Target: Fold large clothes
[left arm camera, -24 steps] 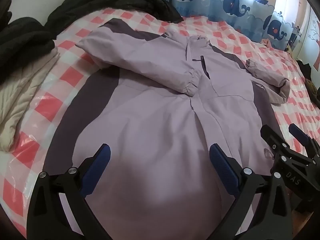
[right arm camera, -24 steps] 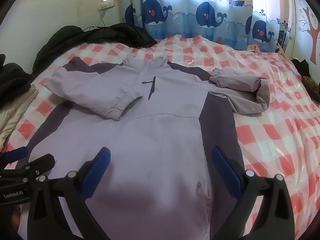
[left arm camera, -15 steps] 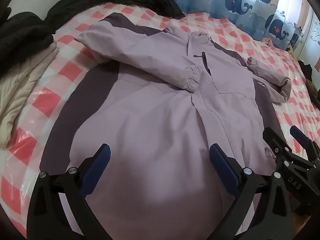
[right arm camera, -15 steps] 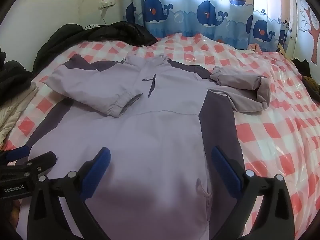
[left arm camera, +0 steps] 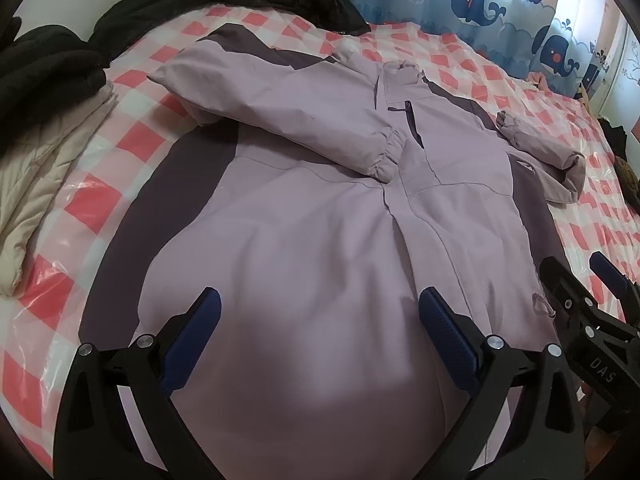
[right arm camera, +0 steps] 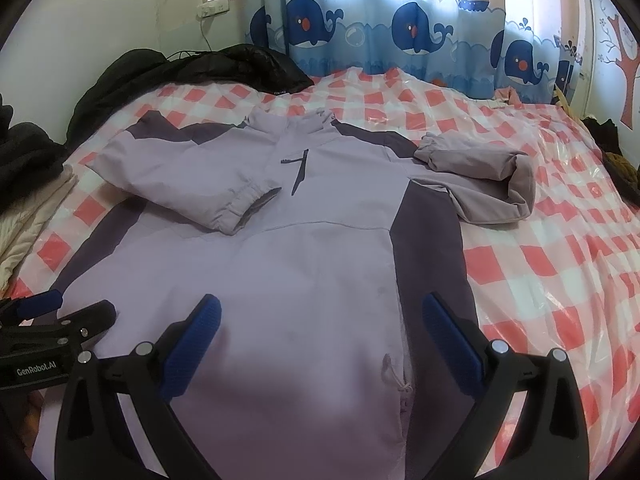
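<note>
We hold our left gripper point(left arm camera: 320, 332) with its 2 blue-padded jaws spread wide and nothing between them, hovering over the lower front of the lilac jacket point(left arm camera: 304, 240). Our right gripper point(right arm camera: 320, 336) is likewise wide open and empty, above the jacket's hem on its other half, near a small drawcord point(right arm camera: 394, 376) at the bottom edge. Each gripper shows at the edge of the other's view.

The jacket lies face up, spread flat on the bed point(right arm camera: 540, 264), collar towards the curtain. Dark purple panels run down both its sides and across its shoulders. 1 sleeve point(left arm camera: 280, 120) is folded across the chest, its elastic cuff resting just beside the dark zip at the jacket's centre. The other sleeve point(right arm camera: 480, 176) is bent back on itself beside the jacket's far shoulder, only partly on the body.

The bed under the jacket wears a pink-and-white checked cover with a glossy sheen. Beyond the jacket's collar lies a heap of black clothing point(right arm camera: 192, 72), and beside the folded sleeve's side of the jacket sits a cream quilted garment point(left arm camera: 36, 172). Behind the bed hangs a whale-print curtain point(right arm camera: 400, 28).
</note>
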The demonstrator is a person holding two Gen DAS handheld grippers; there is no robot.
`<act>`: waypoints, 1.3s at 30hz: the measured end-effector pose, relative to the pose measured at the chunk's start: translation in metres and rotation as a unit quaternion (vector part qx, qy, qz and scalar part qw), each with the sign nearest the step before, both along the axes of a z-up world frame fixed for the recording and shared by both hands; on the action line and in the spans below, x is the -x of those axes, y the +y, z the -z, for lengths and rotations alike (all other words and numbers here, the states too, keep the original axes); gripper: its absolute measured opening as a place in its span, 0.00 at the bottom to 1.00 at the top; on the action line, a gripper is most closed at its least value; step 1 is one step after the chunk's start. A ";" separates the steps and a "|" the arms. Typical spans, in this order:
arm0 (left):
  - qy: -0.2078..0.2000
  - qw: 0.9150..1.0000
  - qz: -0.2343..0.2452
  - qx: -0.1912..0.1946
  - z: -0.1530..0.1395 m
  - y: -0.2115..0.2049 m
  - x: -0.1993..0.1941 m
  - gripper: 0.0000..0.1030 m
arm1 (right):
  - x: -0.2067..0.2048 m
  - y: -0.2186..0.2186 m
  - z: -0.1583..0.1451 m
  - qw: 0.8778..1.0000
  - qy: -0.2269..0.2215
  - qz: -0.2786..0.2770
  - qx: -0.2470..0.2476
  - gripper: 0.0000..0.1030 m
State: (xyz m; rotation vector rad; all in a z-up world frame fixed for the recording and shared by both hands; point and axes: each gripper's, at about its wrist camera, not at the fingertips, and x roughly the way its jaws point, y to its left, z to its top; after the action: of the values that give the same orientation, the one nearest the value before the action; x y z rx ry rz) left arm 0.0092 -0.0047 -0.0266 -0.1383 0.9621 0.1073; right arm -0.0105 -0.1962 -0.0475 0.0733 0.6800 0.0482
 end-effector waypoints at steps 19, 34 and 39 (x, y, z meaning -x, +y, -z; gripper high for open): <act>-0.001 1.000 0.000 -0.007 0.002 -0.002 0.003 0.92 | 0.002 -0.006 0.001 0.999 0.043 -0.003 0.032 0.94; -0.001 1.000 0.001 -0.006 0.002 -0.002 0.002 0.92 | 0.000 -0.001 0.001 0.997 0.027 0.000 0.065 0.94; 0.002 1.000 0.004 0.001 0.002 -0.001 0.003 0.92 | -0.007 -0.012 0.021 0.992 0.057 0.004 0.111 0.94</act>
State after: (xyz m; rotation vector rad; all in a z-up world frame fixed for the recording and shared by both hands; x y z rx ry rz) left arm 0.0061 -0.0059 -0.0290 -0.1361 0.9656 0.0997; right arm -0.0036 -0.2081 -0.0682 -0.1357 0.7950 -0.0395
